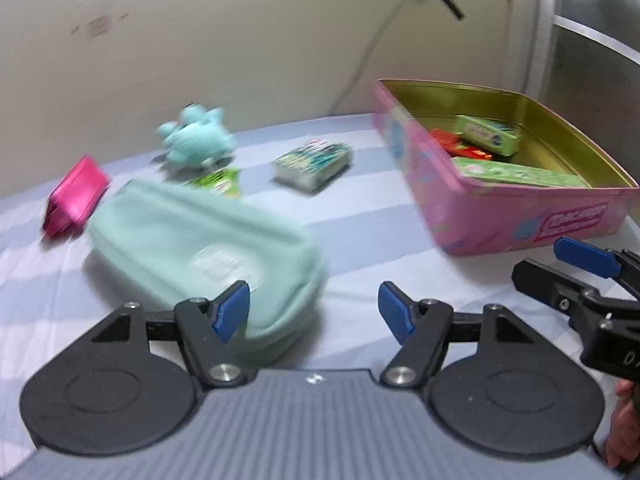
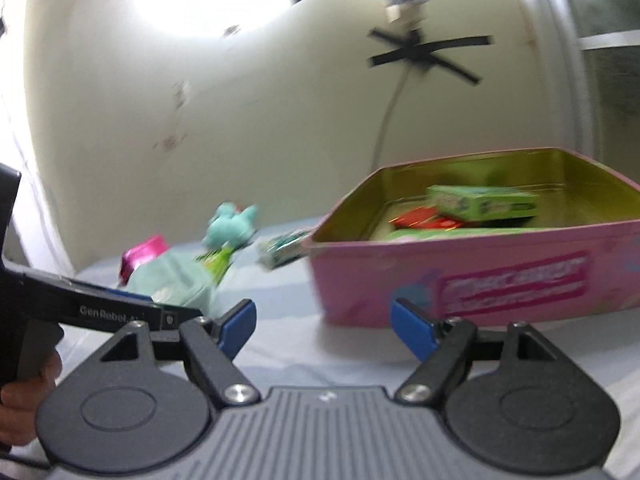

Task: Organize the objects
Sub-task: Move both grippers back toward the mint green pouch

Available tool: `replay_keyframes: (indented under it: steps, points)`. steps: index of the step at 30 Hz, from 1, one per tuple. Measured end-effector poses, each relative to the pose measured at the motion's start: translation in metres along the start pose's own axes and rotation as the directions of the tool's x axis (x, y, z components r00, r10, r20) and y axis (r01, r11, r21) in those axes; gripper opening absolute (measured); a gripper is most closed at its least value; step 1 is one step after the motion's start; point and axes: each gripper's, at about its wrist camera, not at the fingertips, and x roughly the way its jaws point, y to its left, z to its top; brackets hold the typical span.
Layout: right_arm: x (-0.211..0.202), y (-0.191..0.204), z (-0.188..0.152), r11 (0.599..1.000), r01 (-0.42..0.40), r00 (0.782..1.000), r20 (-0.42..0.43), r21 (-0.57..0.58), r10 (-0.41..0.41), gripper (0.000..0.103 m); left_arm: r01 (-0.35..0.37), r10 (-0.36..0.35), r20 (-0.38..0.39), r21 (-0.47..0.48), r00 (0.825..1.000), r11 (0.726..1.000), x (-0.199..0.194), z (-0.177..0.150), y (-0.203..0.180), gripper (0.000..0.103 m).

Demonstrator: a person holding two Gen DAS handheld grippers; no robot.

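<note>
Both claws are empty over the striped bed (image 1: 360, 216), and neither one has hold of anything. The left claw (image 1: 314, 314) stands partly open, its blue pads apart with only bedding between them. The right claw (image 2: 324, 328) is spread a little wider, nothing in its gap either.

The mint pouch (image 1: 200, 248) is the nearest loose thing, and it lies at about eleven o'clock from the left claw, its near end just beside the left-hand pad (image 1: 232, 312). Its long axis runs from ten o'clock down toward four o'clock, so it sits slantwise to the claw's line.

The pink tin (image 1: 520, 220) is open at one to two o'clock, with green and red packets already inside. Farther back lie the magenta purse (image 1: 76, 196), the teal plush (image 1: 196, 140) and a patterned packet (image 1: 312, 164).

From the right claw the tin (image 2: 480, 280) is dead ahead. The left is the nearer for the pouch; it looks to need a swing to its left and a twist across the pouch's short side.
</note>
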Motion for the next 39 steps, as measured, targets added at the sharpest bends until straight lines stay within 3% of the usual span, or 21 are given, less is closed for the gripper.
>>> replay_keyframes:
  steps: [5, 8, 11, 15, 17, 22, 23, 24, 26, 29, 32, 36, 37, 39]
  points:
    - [0.02, 0.034, -0.004, 0.996, -0.052, 0.997, -0.053, -0.068, 0.049, 0.077, -0.049, 0.049, 0.003, -0.05, 0.999, 0.998, -0.006, -0.016, 0.036, 0.073]
    - [0.033, 0.056, -0.004, 0.989, -0.083, 0.994, -0.084, -0.122, 0.073, 0.077, -0.032, 0.033, 0.004, -0.105, 0.999, 0.994, -0.008, -0.027, 0.064, 0.087]
    - [0.047, 0.077, -0.005, 0.978, -0.117, 0.988, -0.116, -0.17, 0.098, 0.079, -0.04, 0.041, 0.005, -0.159, 0.999, 0.986, -0.011, -0.036, 0.087, 0.087]
    - [0.068, 0.102, -0.005, 0.963, -0.165, 0.978, -0.161, -0.212, 0.132, 0.081, -0.104, 0.106, -0.005, -0.222, 0.994, 0.97, -0.013, -0.044, 0.115, 0.086]
    - [0.078, 0.112, 0.0, 0.961, -0.194, 0.972, -0.171, -0.198, 0.161, 0.088, -0.112, 0.114, -0.011, -0.278, 0.993, 0.954, -0.015, -0.048, 0.134, 0.086]
    - [0.113, 0.122, 0.013, 0.964, -0.256, 0.95, -0.205, -0.074, 0.237, 0.094, -0.141, 0.147, -0.011, -0.374, 0.989, 0.917, -0.02, -0.058, 0.167, 0.086]
    - [0.122, 0.121, 0.014, 0.965, -0.26, 0.943, -0.225, -0.039, 0.245, 0.09, -0.14, 0.145, -0.014, -0.387, 0.989, 0.911, -0.021, -0.06, 0.17, 0.086]
    - [0.132, 0.12, 0.013, 0.965, -0.263, 0.934, -0.252, 0.003, 0.255, 0.072, -0.136, 0.141, -0.017, -0.398, 0.99, 0.908, -0.021, -0.061, 0.173, 0.086]
    - [0.143, 0.115, 0.011, 0.955, -0.284, 0.91, -0.29, 0.082, 0.296, 0.06, -0.133, 0.139, -0.015, -0.399, 0.99, 0.907, -0.022, -0.062, 0.175, 0.086]
    - [0.133, 0.102, 0.008, 0.943, -0.311, 0.896, -0.293, 0.119, 0.333, 0.051, -0.127, 0.135, -0.007, -0.387, 0.991, 0.913, -0.025, -0.062, 0.172, 0.086]
    - [0.102, 0.084, 0.004, 0.932, -0.345, 0.882, -0.303, 0.111, 0.362, 0.05, -0.093, 0.106, 0.013, -0.39, 0.994, 0.916, -0.028, -0.059, 0.17, 0.086]
    - [0.046, 0.051, -0.001, 0.907, -0.419, 0.843, -0.35, 0.049, 0.408, 0.051, -0.024, 0.043, 0.045, -0.353, 0.998, 0.935, -0.028, -0.051, 0.155, 0.086]
    - [0.03, 0.041, -0.001, 0.906, -0.423, 0.841, -0.358, 0.032, 0.406, 0.052, -0.005, 0.024, 0.051, -0.335, 0.998, 0.942, -0.028, -0.049, 0.148, 0.086]
    - [0.003, 0.019, -0.001, 0.927, -0.374, 0.869, -0.35, -0.005, 0.349, 0.048, 0.027, -0.011, 0.056, -0.297, 0.998, 0.955, -0.024, -0.045, 0.13, 0.086]
